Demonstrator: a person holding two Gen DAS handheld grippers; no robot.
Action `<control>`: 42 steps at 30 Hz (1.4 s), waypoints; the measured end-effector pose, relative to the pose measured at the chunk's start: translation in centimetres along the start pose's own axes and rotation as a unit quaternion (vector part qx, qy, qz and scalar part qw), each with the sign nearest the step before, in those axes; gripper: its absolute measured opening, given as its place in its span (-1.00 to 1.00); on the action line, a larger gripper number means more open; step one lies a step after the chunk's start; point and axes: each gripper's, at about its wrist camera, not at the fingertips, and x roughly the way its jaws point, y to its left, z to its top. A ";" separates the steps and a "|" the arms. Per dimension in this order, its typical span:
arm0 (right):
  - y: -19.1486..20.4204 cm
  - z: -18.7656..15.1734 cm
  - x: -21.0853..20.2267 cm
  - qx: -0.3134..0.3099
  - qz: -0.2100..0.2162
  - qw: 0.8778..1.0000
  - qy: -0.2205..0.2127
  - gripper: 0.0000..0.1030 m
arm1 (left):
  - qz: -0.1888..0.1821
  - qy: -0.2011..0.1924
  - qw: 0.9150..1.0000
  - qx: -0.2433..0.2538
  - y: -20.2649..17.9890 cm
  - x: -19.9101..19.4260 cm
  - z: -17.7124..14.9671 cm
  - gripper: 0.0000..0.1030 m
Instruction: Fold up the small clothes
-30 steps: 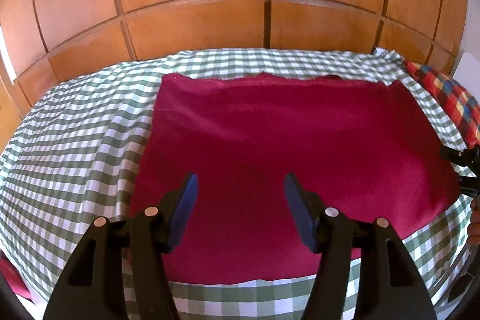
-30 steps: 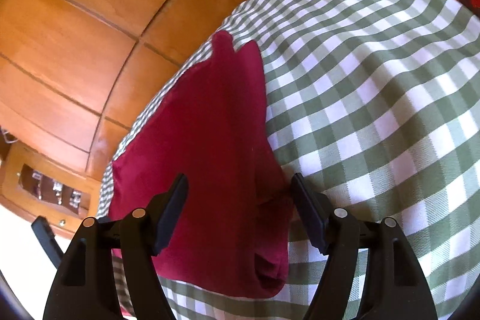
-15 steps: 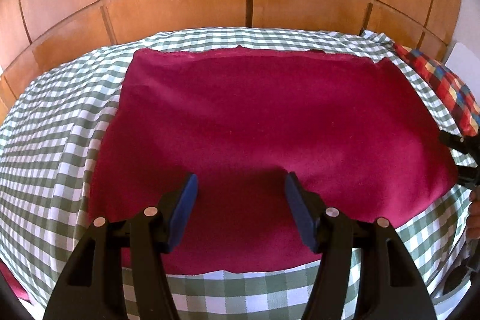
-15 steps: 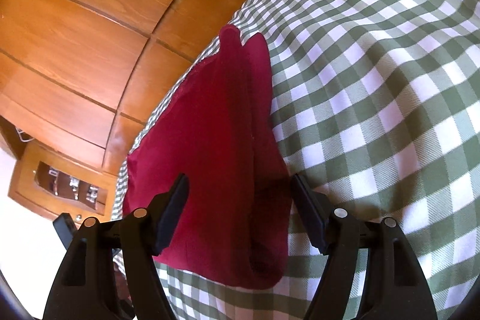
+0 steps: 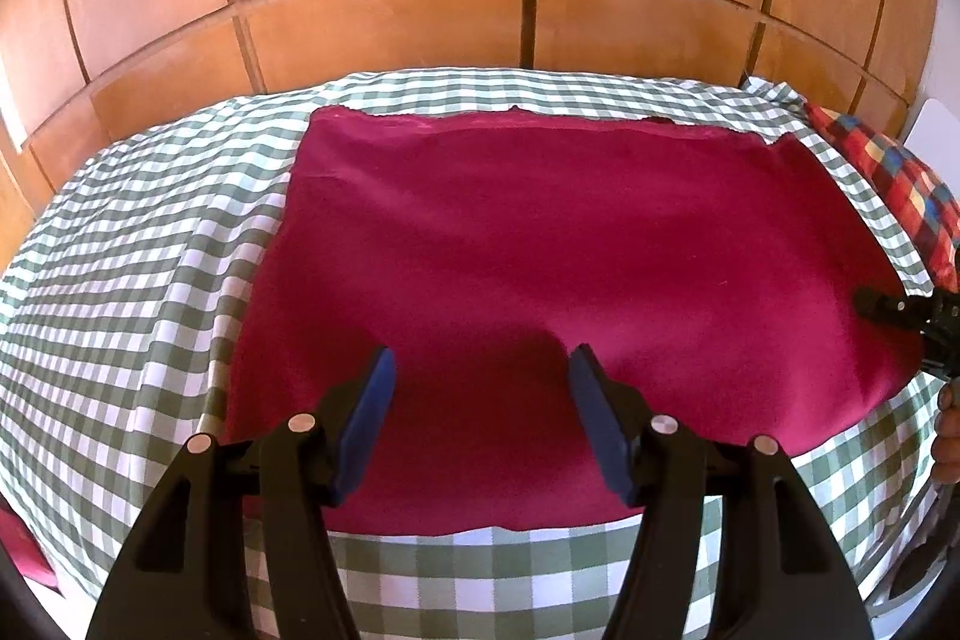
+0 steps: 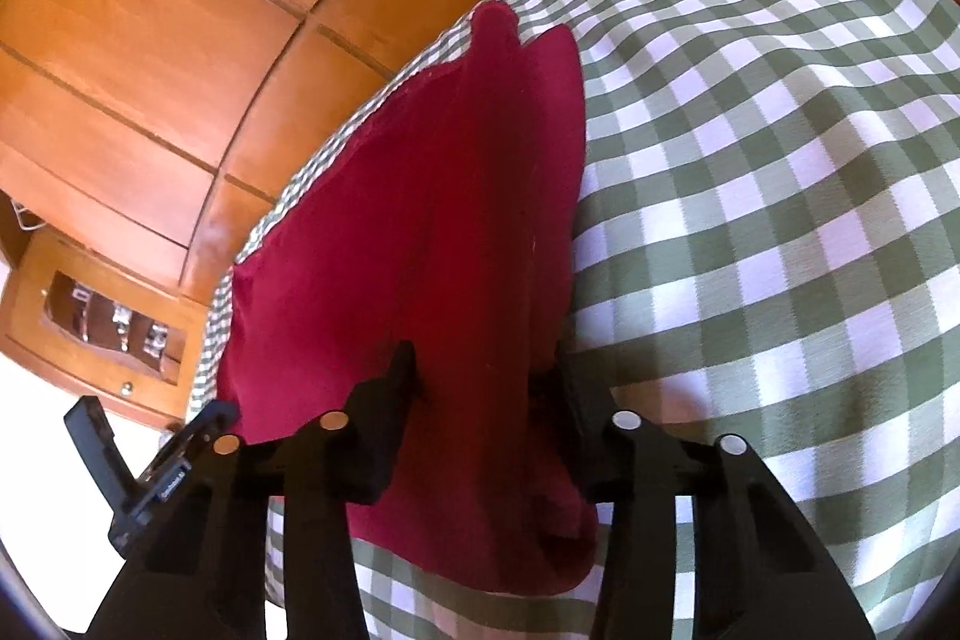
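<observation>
Crimson cloth (image 5: 570, 244) lies flat on the bed (image 5: 120, 244); right gripper (image 6: 486, 382) is closing around its edge, left gripper (image 5: 480, 370) gapes empty above. Next, probably pinch and fold.

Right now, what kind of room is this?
Most likely a bedroom: a bed under a green checked sheet, a plaid pillow at one end, glossy wooden wardrobe doors behind, and a small wooden nightstand beside it.
</observation>
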 end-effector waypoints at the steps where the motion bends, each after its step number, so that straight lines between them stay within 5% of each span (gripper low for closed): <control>1: 0.1 0.0 0.0 0.000 -0.001 1.000 0.002 -0.26 | -0.001 -0.001 1.000 -0.002 0.1 -0.1 0.0 0.17; 20: 8.1 2.0 -1.2 -0.058 -0.005 0.998 -0.018 -0.42 | -0.027 -0.010 0.999 -0.041 3.4 -0.7 -0.4 0.13; 42: 19.1 2.2 3.3 -0.160 0.037 0.986 0.013 -0.46 | -0.042 -0.004 0.996 -0.082 7.3 -1.0 -1.0 -0.04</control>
